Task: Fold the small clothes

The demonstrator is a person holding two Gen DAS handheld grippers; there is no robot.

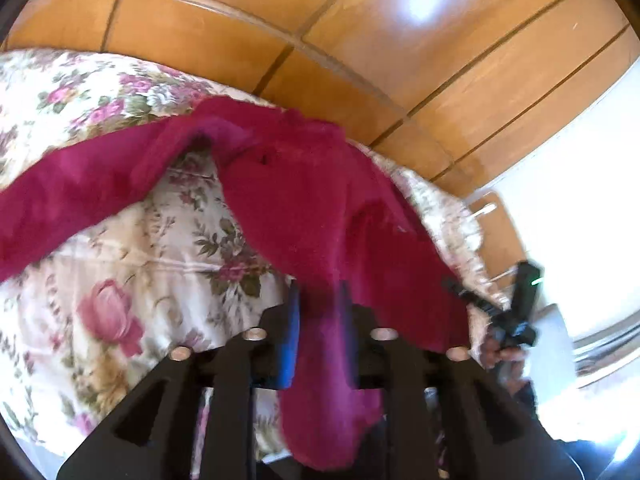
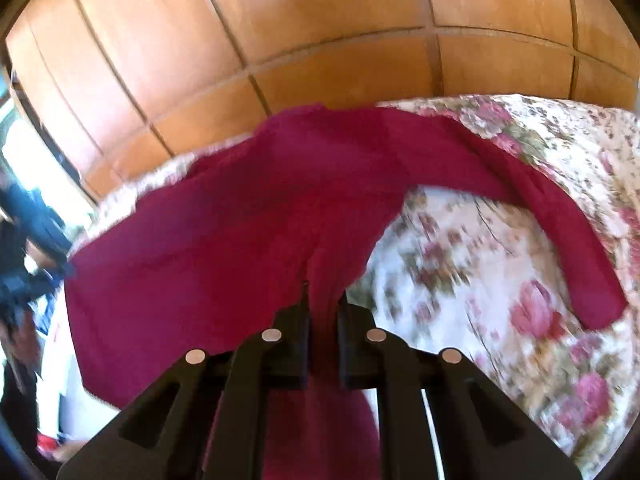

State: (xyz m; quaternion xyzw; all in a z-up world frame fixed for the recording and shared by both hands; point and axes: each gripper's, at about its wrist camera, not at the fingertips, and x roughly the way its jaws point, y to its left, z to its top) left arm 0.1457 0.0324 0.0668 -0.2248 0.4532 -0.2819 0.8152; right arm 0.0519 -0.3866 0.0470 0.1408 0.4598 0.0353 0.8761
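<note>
The garment (image 1: 304,200) lies spread on the bedspread (image 1: 120,280), with the wooden wall panels (image 1: 320,40) behind the bed. Its near edge is clamped in the left gripper (image 1: 318,308) and the right gripper (image 2: 323,312), while one sleeve (image 2: 560,224) trails across the bedspread to the right.

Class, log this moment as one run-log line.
stage: lifting | left gripper: shut on crimson garment | right gripper: shut on crimson garment | sleeve: trailing on floral bedspread
</note>
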